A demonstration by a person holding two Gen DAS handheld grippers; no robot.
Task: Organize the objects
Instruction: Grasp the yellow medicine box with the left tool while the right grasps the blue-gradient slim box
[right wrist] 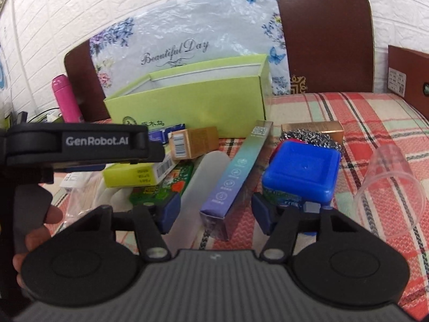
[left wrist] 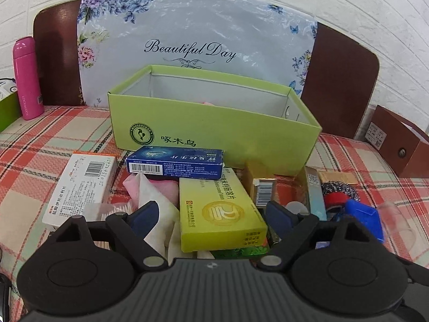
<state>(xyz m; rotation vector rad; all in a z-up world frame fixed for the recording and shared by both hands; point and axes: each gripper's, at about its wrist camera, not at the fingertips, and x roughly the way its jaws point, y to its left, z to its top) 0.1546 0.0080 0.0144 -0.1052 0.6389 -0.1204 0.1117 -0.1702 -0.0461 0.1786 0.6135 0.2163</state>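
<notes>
An open light-green box [left wrist: 214, 128] stands on the checked cloth, also in the right wrist view [right wrist: 187, 107]. In front of it lies a pile: a yellow-green medicine box [left wrist: 219, 212], a blue medicine box [left wrist: 175, 162], a white medicine box [left wrist: 80, 187], a small gold box [left wrist: 261, 187]. My left gripper [left wrist: 211, 216] is open around the yellow-green box. My right gripper [right wrist: 214, 214] is open around the near end of a long purple-teal box [right wrist: 236, 179], beside a blue-lidded container [right wrist: 301, 177], a steel scourer [right wrist: 311, 136] and a frosted tube [right wrist: 198, 187].
A pink bottle [left wrist: 26, 77] stands at the far left. A brown box [left wrist: 402, 145] sits at the far right. A clear plastic cup [right wrist: 388, 182] lies on its side at the right. A floral bag [left wrist: 195, 43] leans on a brown headboard behind the green box.
</notes>
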